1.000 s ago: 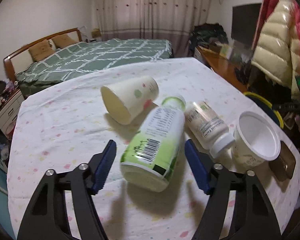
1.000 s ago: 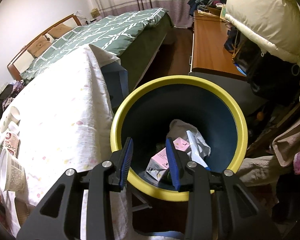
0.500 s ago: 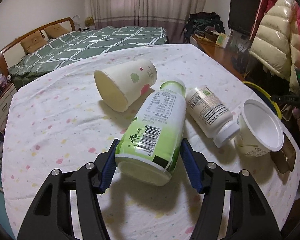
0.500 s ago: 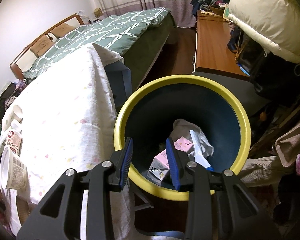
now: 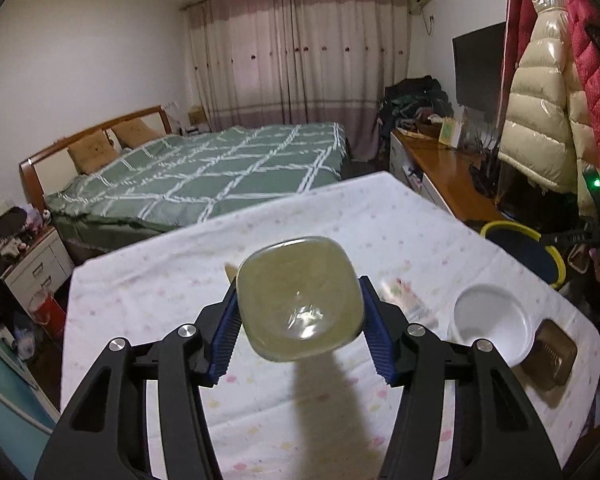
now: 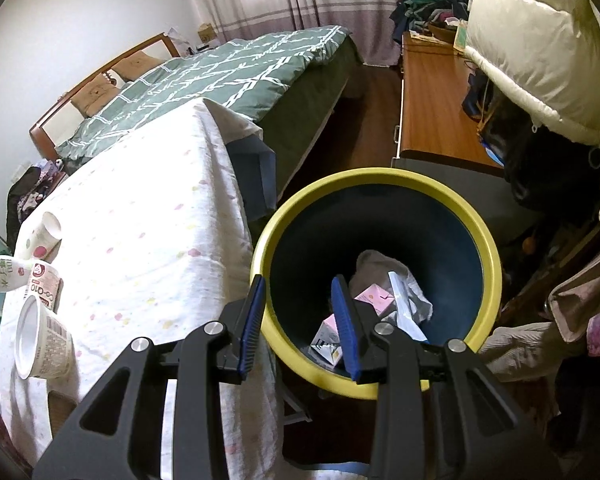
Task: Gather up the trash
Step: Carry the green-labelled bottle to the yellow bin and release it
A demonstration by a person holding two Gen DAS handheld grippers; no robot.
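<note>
My left gripper [image 5: 299, 326] is shut on the green-and-white drink bottle [image 5: 299, 297], lifted off the table with its square base facing the camera; the bottle also shows in the right wrist view [image 6: 0, 274]. A white pill bottle [image 6: 43, 285], a white yogurt tub [image 5: 494, 322] and a paper cup [image 6: 46, 234] lie on the white spotted tablecloth [image 5: 380, 216]. My right gripper [image 6: 300, 322] is empty, its jaws a small gap apart, above the near rim of the yellow-rimmed dark blue trash bin [image 6: 476, 224], which holds pink cartons and wrappers.
A brown flat object [image 5: 550, 354] lies at the table's right edge next to the tub. A green-quilted bed [image 5: 204, 172] is beyond the table. A wooden desk [image 6: 432, 108] and hanging puffy coats [image 5: 540, 120] stand to the right of the bin.
My left gripper closed on the drink bottle and lifted it, tilting the view up toward the room. My right gripper stayed over the bin, shifting slightly.
</note>
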